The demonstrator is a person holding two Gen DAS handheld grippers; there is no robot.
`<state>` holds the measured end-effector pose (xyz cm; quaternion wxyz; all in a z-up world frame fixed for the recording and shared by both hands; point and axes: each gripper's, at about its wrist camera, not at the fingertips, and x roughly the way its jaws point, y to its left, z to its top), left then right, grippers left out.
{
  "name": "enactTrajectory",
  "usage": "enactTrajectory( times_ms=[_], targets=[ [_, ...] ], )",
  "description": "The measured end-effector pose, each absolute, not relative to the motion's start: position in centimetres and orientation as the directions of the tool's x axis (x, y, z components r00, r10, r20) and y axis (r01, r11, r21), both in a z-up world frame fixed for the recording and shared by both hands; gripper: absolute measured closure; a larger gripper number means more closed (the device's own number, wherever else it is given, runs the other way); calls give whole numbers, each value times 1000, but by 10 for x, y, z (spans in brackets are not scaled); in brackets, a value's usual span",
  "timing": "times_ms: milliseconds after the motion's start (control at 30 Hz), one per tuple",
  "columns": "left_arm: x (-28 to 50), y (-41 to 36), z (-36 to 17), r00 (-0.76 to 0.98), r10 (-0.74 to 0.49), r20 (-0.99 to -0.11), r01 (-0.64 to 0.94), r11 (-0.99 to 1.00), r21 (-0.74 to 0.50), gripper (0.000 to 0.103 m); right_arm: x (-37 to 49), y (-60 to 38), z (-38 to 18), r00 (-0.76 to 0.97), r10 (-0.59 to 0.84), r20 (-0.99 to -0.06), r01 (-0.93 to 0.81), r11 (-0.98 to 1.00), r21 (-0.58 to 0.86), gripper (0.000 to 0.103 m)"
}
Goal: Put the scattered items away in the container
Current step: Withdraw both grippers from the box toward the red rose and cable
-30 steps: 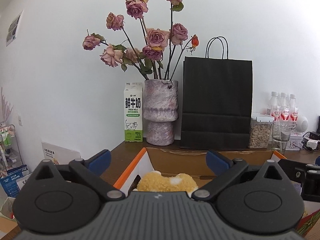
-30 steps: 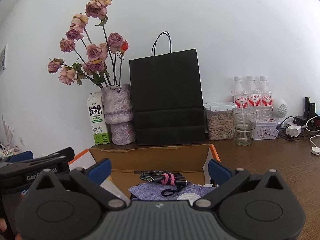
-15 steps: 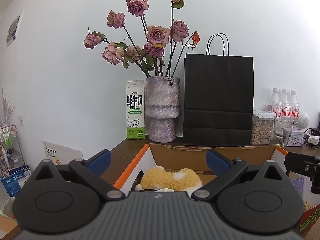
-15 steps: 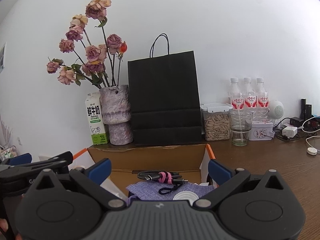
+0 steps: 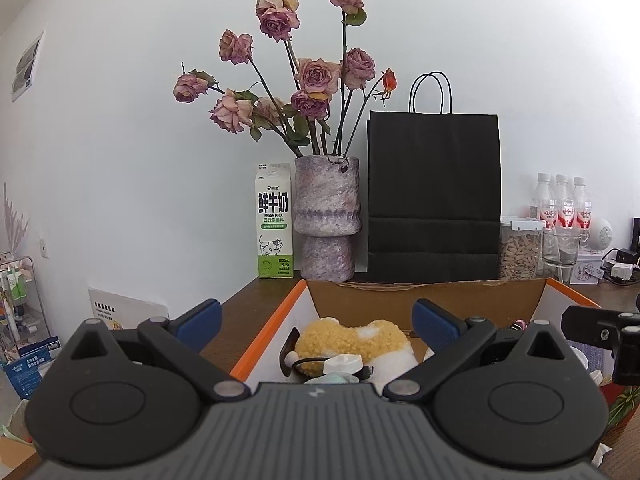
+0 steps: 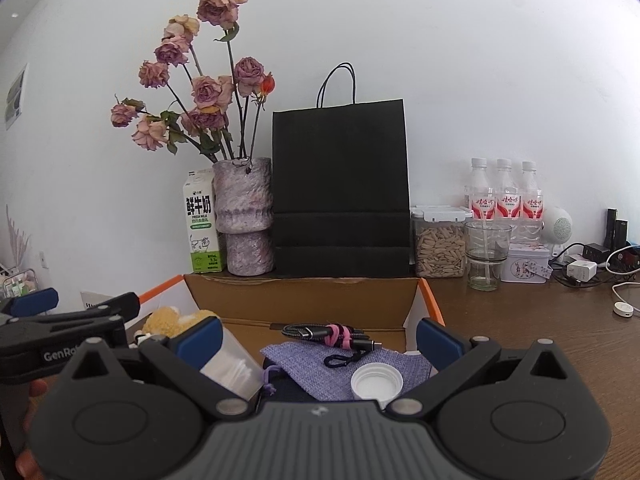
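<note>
Both claws hover over the open box (image 6: 304,300) on the desk (image 6: 520,320), each spread wide and holding nothing. The left claw (image 5: 316,322) hangs above the box's left side, where a plush toy (image 5: 352,336) lies against the orange-edged wall, with a white cap and a dark loop resting on it. The right claw (image 6: 318,336) sits over the right side, above a purple pouch (image 6: 320,360), a bundled cable (image 6: 328,332) laid across the pouch's far edge, a white lid (image 6: 376,382) on top of the pouch, and a clear cup (image 6: 232,364) tipped on its side just by the left finger.

These things lie heaped inside the walls, which suits a tidy-up: soft goods below, small light bits on top where they will not be crushed. With both claws empty over the box, I judge a drop has just been made or the job is near done; no loose item shows on the desk close by, though the claw bodies hide the near desk.

The vase (image 5: 326,216), milk carton (image 5: 274,220) and black bag (image 5: 434,196) stand upright behind the box, apart from the work
</note>
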<state>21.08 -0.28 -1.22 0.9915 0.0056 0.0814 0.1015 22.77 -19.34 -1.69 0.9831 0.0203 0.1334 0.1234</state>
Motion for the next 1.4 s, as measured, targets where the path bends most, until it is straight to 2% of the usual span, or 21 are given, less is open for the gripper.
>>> enactTrajectory(
  times_ms=[133, 333, 533, 633, 833, 1000, 1400],
  targets=[
    [200, -1, -15, 967, 198, -158, -196, 980, 27, 0, 213, -192, -22, 933, 258, -251, -256, 966, 42, 0],
    [184, -4, -17, 968, 196, -156, -190, 980, 53, 0, 191, -199, -32, 911, 286, -296, -279, 958, 67, 0],
    [173, -4, -22, 963, 178, -201, -169, 984, 61, 0, 174, -201, -39, 910, 262, -321, -267, 963, 30, 0],
    [167, -5, -25, 959, 194, -206, -182, 980, 77, 0, 170, -197, -44, 912, 204, -355, -229, 973, -30, 0],
    [160, 1, -27, 951, 198, -239, -187, 980, 64, 0, 161, -194, -47, 900, 212, -382, -252, 966, -58, 0],
    [163, 10, -32, 917, 170, -362, -162, 985, 54, 0, 168, -197, -51, 873, 190, -449, -230, 972, -36, 0],
    [176, 13, -47, 828, 123, -547, -97, 992, 77, 0, 196, -199, -73, 745, 187, -641, -228, 974, 20, 0]
  ],
)
